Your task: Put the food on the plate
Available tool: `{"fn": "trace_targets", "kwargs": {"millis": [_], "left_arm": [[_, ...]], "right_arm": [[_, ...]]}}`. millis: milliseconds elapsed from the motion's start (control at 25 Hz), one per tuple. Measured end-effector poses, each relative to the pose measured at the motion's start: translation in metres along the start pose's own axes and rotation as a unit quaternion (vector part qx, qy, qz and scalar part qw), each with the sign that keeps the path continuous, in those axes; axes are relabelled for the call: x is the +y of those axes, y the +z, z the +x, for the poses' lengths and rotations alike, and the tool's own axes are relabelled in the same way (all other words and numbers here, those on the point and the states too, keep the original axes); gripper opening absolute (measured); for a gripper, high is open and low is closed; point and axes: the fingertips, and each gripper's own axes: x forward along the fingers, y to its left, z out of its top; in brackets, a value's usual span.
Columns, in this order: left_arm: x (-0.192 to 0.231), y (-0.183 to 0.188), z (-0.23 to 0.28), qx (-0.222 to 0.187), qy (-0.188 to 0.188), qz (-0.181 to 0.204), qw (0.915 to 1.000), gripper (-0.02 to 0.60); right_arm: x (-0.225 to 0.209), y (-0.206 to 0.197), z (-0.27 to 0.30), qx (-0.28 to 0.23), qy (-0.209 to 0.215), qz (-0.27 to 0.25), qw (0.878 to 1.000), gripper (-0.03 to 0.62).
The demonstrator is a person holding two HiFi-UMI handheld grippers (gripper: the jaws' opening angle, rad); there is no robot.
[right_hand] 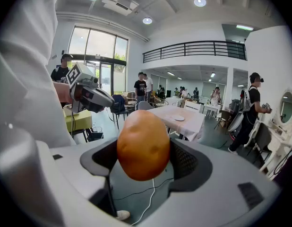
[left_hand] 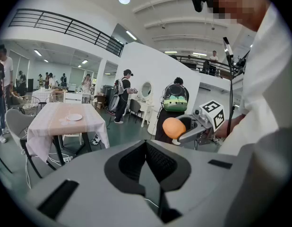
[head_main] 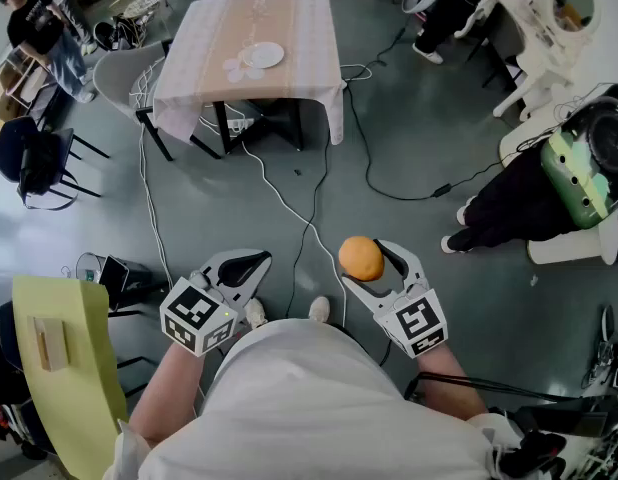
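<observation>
A round orange-brown piece of food sits between the jaws of my right gripper, which is shut on it at waist height above the floor. It shows in the left gripper view too, food in the right gripper. My left gripper is beside it, jaws together with nothing between them. A white plate lies on a cloth-covered table several steps ahead.
White and black cables trail across the grey floor between me and the table. A yellow-green chair stands at my left. A person in black stands at the right. Dark chairs stand left of the table.
</observation>
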Motion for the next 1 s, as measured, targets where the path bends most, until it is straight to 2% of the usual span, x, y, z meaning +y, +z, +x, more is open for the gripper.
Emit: {"fn": "trace_targets", "kwargs": {"millis": [240, 640, 800, 1000], "left_arm": [[-0.014, 0.008, 0.025, -0.001, -0.006, 0.002, 1.0, 0.011], [-0.014, 0.019, 0.047, 0.0, 0.012, 0.0, 0.9999, 0.011], [0.006, 0.017, 0.054, 0.007, 0.01, -0.01, 0.9999, 0.011], [0.062, 0.021, 0.072, 0.004, -0.01, -0.012, 0.9999, 0.011]], "right_arm": [[-0.018, -0.008, -0.01, -0.002, -0.001, 0.006, 1.0, 0.344], [-0.045, -0.017, -0.005, -0.008, 0.021, 0.009, 1.0, 0.344], [-0.057, -0.018, 0.015, 0.0, 0.026, 0.015, 1.0, 0.344], [-0.08, -0.01, 0.063, 0.018, 0.013, 0.017, 1.0, 0.344]]}}
